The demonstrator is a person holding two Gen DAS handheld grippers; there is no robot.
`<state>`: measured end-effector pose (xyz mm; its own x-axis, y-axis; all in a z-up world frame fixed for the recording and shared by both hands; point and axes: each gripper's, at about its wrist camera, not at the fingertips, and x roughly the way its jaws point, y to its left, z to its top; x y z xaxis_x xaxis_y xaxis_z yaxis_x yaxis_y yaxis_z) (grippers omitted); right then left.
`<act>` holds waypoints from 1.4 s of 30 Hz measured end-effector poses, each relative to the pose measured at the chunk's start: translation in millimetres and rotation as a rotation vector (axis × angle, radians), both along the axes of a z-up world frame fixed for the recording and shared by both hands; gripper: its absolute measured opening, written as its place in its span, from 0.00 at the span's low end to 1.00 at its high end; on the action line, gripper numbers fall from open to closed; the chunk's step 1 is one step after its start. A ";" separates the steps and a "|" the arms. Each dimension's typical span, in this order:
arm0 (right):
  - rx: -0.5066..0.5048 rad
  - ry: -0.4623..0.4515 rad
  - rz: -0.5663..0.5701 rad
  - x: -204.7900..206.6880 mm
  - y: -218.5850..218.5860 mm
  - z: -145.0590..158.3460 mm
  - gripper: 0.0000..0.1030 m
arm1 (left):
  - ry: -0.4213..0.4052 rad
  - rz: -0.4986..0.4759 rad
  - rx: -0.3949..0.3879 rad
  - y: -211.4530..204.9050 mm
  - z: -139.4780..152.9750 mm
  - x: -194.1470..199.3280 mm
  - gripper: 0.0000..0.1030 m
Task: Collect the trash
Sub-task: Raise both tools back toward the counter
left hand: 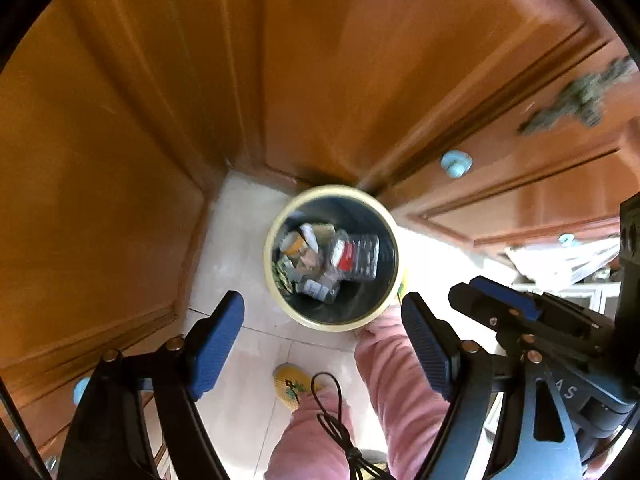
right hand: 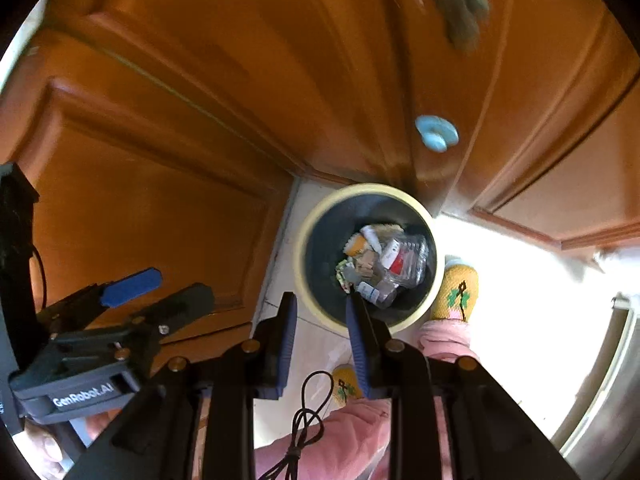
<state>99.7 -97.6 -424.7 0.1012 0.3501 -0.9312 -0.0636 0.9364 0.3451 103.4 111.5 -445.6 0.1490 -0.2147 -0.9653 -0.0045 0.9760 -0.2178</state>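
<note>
Our left hand-held gripper [left hand: 322, 340] hangs released above the floor, its two blue pads spread wide with nothing between them, and through the gap we look straight down into the bin [left hand: 390, 264]. To its left we see a wooden cabinet door [left hand: 100, 184] rising from the pale tiled floor [left hand: 236, 220]. The bin stands in the corner where the cabinets meet, round, cream-rimmed and dark inside, and the trash [left hand: 328, 260] lies at its bottom: crumpled wrappers, cartons and a clear plastic packet with a red label. Just right of the bin a pale blue knob [left hand: 456, 163] sits on another door. Our right hand-held gripper [right hand: 322, 340] hangs beside the left one, also over the bin, its pads parted by a narrower gap and holding nothing. Below both we see pink trouser legs [right hand: 352, 432] and yellow knitted slippers [right hand: 456, 292], one of them touching the bin's right side.
</note>
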 end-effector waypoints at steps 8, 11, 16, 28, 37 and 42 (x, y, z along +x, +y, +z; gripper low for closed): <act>0.038 -0.153 0.067 -7.7 13.7 134.8 0.25 | -0.184 0.026 0.038 12.4 152.1 -19.3 0.78; 0.054 -0.233 0.073 -6.3 17.2 189.0 0.25 | -0.287 0.037 0.051 16.8 211.0 -18.1 0.78; 0.083 -0.367 0.066 2.8 15.4 272.9 0.25 | -0.442 0.043 0.042 20.8 295.4 -7.8 0.78; 0.128 -0.577 0.022 61.8 -5.4 399.9 0.25 | -0.637 0.018 0.104 0.0 416.9 48.6 0.78; 0.187 -0.642 -0.028 124.8 -37.2 463.3 0.25 | -0.715 0.014 0.154 -17.8 492.6 107.2 0.82; 0.212 -0.642 -0.050 171.1 -52.3 486.3 0.30 | -0.722 0.017 0.182 -30.8 517.7 149.7 0.83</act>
<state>270.8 -149.8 61.6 0.6323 0.4992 -0.5925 -0.2755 0.8596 0.4303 253.1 80.7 72.2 0.7615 -0.0523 -0.6460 0.0626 0.9980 -0.0069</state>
